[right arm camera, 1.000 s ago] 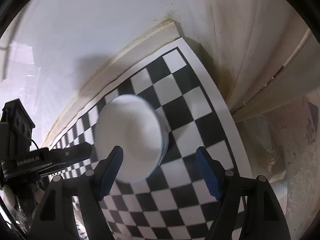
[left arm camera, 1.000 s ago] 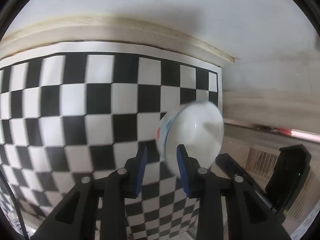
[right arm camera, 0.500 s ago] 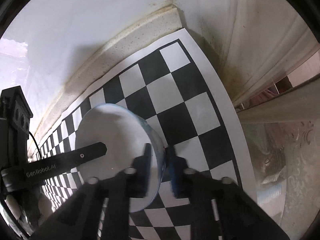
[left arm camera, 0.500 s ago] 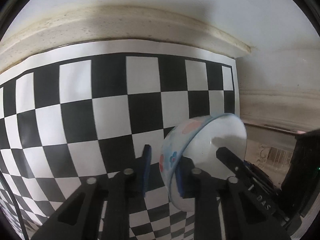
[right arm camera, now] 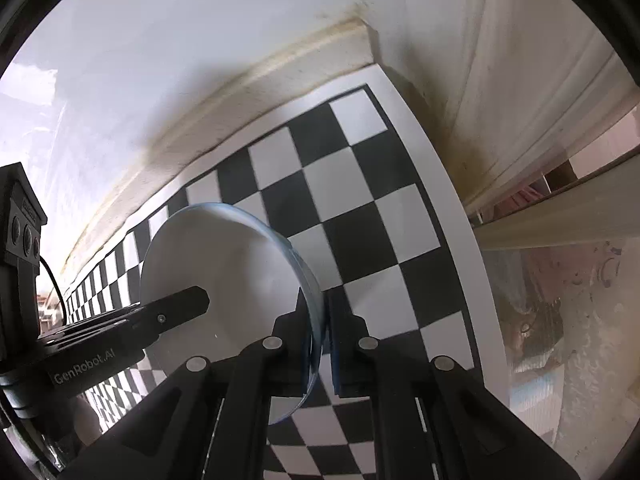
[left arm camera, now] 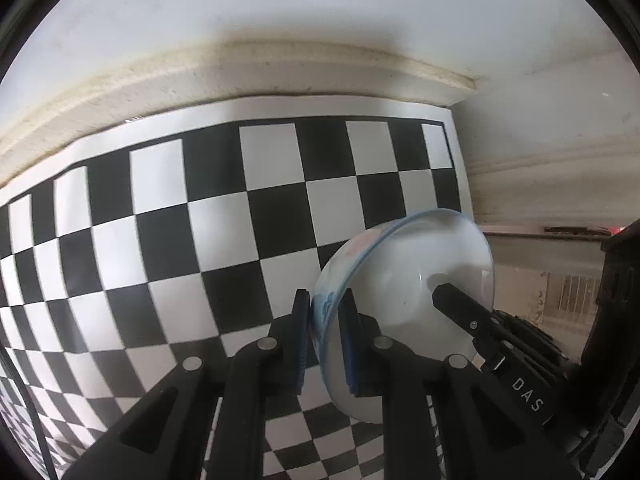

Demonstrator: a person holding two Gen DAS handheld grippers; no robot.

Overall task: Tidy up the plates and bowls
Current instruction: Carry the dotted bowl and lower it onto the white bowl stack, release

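Left tool (left arm camera: 325, 334), right tool (right arm camera: 320, 334) both clamp bowl (left arm camera: 404, 300) rim; bowl base hidden.

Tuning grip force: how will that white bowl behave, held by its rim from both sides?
Bowl looks glazed, so probably slippery against the pads. Left gripper and right gripper each pinch only thin rim, so it may pivot. Likely rigid ceramic or glass, chip-prone if knocked.
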